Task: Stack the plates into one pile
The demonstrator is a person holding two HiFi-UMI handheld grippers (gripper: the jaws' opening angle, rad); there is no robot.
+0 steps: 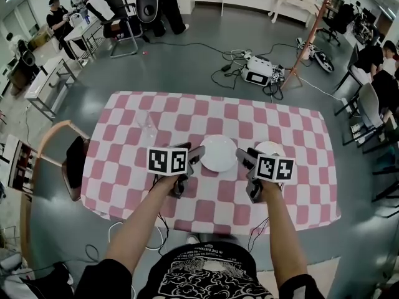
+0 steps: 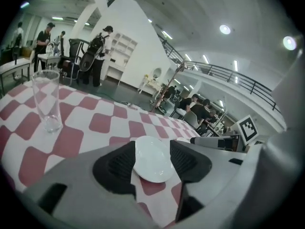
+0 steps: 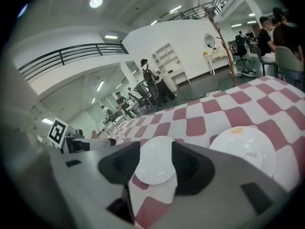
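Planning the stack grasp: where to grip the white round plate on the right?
Probably the near rim, coming low from the person's side with the right gripper. The white round plate lies flat on the checked cloth, so only its raised edge gives the jaws a hold.

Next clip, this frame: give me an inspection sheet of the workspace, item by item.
Surface: red-and-white checked table.
Job's things: large plate at the centre, small plate to its right; apart, not stacked.
Clutter: one empty glass, upright, left of the plates.
Grippers: left gripper and right gripper both open and empty, flanking the large plate's near edge.
Cables: cables loose on the floor round a white box beyond the table; another below the table's near edge.
Surroundings: chair at the table's left; people further back in the hall.
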